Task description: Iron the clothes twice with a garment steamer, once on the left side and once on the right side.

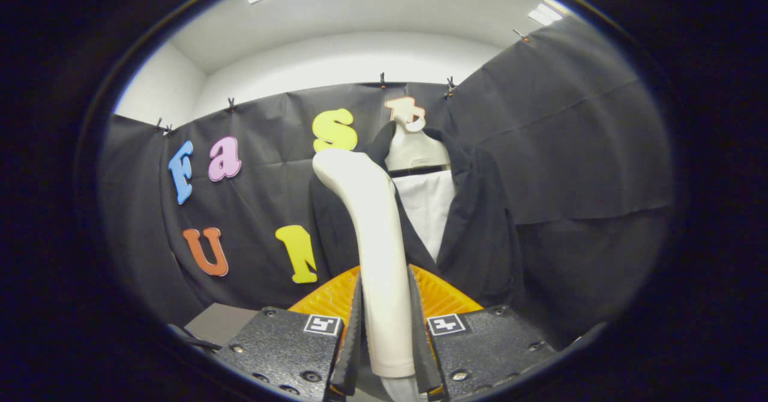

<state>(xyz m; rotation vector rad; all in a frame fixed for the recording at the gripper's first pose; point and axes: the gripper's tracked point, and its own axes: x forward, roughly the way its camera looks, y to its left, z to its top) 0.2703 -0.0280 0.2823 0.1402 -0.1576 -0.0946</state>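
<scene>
Upright, hand-held gripper (387,336) clamps garment steamer (378,246).

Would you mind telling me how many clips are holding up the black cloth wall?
5 visible: two close together at the far left corner, one further right, one above the mannequin, one beside it. A possible sixth sits higher right; others may be hidden.

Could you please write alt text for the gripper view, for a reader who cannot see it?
The gripper is shut on the handle of a cream garment steamer, whose head points up toward a dark jacket. The jacket hangs open over a white shirt on a mannequin torso, just beyond the fingers.
</scene>
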